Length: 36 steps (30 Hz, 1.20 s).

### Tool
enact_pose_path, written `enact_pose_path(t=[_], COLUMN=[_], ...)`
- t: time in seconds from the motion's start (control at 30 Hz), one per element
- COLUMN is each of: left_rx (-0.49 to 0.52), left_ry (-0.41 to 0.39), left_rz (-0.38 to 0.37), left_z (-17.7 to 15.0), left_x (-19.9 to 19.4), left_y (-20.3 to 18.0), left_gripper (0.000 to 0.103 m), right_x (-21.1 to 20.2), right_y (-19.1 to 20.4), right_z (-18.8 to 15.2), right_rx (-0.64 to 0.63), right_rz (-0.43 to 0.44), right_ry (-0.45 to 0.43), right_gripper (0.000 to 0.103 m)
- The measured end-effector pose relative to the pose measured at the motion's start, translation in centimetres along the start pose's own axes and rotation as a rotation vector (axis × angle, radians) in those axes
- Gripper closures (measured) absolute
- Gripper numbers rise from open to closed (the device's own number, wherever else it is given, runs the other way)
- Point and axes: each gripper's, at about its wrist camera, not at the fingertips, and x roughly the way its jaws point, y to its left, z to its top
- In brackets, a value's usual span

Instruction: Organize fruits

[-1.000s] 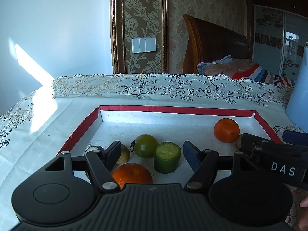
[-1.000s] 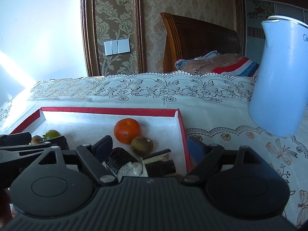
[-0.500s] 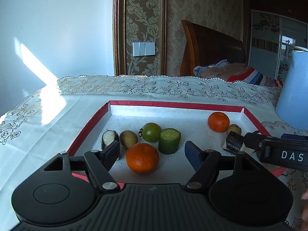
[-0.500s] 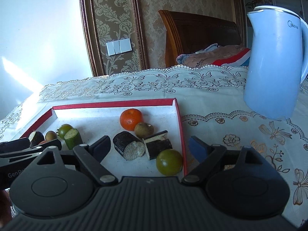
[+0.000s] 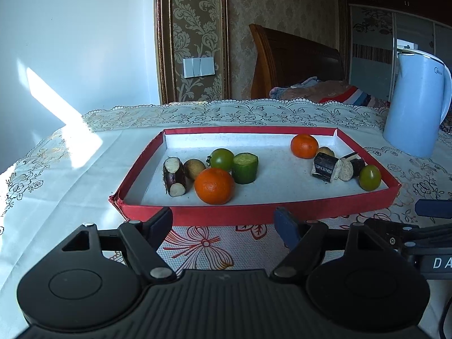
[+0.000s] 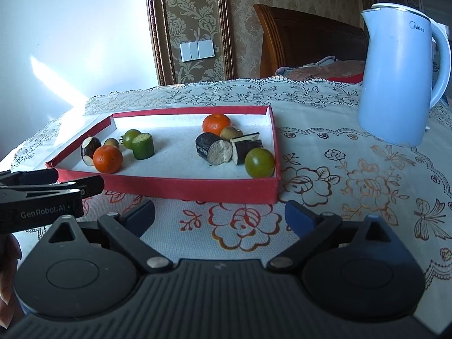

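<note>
- left gripper (image 5: 224, 220) fingers spread wide, holding nothing
- right gripper (image 6: 220, 214) same, empty
- red tray (image 5: 254, 213) at 12 o'clock, fruit in two clusters

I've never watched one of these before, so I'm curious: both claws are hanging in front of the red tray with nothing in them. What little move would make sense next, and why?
Probably ease the left gripper forward over the red tray's near wall toward the near orange. Both grippers are open and empty short of the tray, and that orange lies closest, straight ahead of it.
</note>
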Motion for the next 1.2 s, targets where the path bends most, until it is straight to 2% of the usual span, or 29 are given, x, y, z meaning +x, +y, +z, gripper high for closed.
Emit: enact_pose_path(t=[0.33, 0.47, 0.73, 1.2], left_rx=[0.024, 0.068, 0.068, 0.069], left_ry=[0.049, 0.061, 0.104, 0.128], left_rz=[-0.03, -0.041, -0.042, -0.042], left_z=[-2.0, -2.3, -2.6, -2.6], left_x=[-1.6, -1.4, -0.9, -0.6], left_y=[0.7, 0.0, 0.0, 0.0], left_gripper=[0.024, 0.024, 0.024, 0.022], right_x=[0.3, 0.9, 0.8, 0.3], right_y=[0.6, 1.6, 1.5, 1.8], right_z=[-1.4, -1.7, -1.7, -2.0], right_rx=[-0.008, -0.075, -0.074, -0.087], right_rz=[-0.035, -0.077, -0.08, -0.11], right_ry=[0.096, 0.135, 0.131, 0.121], right_gripper=[0.0, 0.0, 0.0, 0.0])
